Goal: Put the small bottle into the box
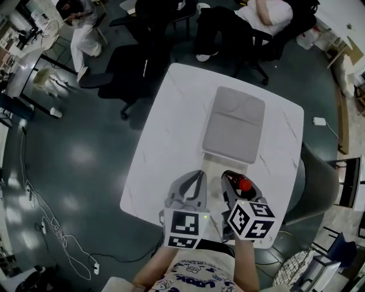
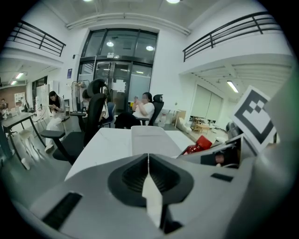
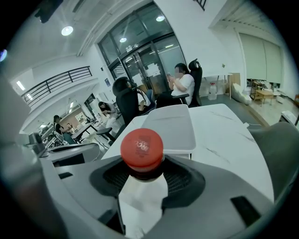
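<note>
A white marble table stands on dark glossy floor, black office chairs beyond.

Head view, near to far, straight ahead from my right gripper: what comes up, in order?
Right gripper with its jaws shut on the red-capped bottle → grey box → black office chair → seated person in white.

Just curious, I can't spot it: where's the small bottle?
The small bottle is held in the right gripper, at the near edge of the table, just short of the grey box.
</note>
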`<state>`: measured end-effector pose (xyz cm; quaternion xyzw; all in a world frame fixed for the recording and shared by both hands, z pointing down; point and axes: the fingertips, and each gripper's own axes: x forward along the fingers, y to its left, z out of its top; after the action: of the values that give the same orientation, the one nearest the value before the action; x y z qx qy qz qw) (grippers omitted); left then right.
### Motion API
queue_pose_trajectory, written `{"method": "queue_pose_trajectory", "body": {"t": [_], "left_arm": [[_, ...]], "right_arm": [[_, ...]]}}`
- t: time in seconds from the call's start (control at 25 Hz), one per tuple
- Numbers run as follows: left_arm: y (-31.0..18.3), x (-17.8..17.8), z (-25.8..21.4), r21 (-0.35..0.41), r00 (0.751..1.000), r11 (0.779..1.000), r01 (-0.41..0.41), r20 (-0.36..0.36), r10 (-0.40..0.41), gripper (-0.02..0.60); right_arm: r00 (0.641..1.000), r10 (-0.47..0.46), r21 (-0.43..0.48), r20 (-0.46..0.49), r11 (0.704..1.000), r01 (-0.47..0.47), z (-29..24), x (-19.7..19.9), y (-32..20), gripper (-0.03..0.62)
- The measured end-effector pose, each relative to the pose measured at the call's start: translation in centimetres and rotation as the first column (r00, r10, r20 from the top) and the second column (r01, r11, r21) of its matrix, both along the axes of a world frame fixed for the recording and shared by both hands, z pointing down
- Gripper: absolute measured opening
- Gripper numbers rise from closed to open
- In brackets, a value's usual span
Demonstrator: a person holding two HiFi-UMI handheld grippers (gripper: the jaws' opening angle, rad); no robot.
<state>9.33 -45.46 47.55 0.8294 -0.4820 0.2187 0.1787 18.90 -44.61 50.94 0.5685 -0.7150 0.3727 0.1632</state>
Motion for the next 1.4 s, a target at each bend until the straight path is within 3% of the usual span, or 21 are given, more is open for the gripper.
{"method": "queue_pose_trajectory", "body": {"t": [0.76, 1.12, 1.4], "left_arm": [[-1.6, -0.1, 4.7, -0.099, 1.000, 0.995, 0.026, 0.010, -0.025, 0.020], [-1.4, 0.0, 5.5, -0.116, 1.000, 0.993, 0.019, 0.005, -0.019, 0.020], [-1.1, 0.0, 5.7, -0.122, 0.999, 0.992, 0.031, 0.010, -0.030, 0.020]], "right_arm": [[0.991, -0.108, -0.120, -0.073, 0.988, 0.099, 6.0, -1.1, -1.7, 0.229], [0.985, -0.120, -0.162, -0.127, 0.982, 0.099, 7.3, -0.7, -1.4, 0.229], [0.965, -0.180, -0.208, -0.192, 0.968, 0.140, 8.0, -0.8, -1.3, 0.229]]}}
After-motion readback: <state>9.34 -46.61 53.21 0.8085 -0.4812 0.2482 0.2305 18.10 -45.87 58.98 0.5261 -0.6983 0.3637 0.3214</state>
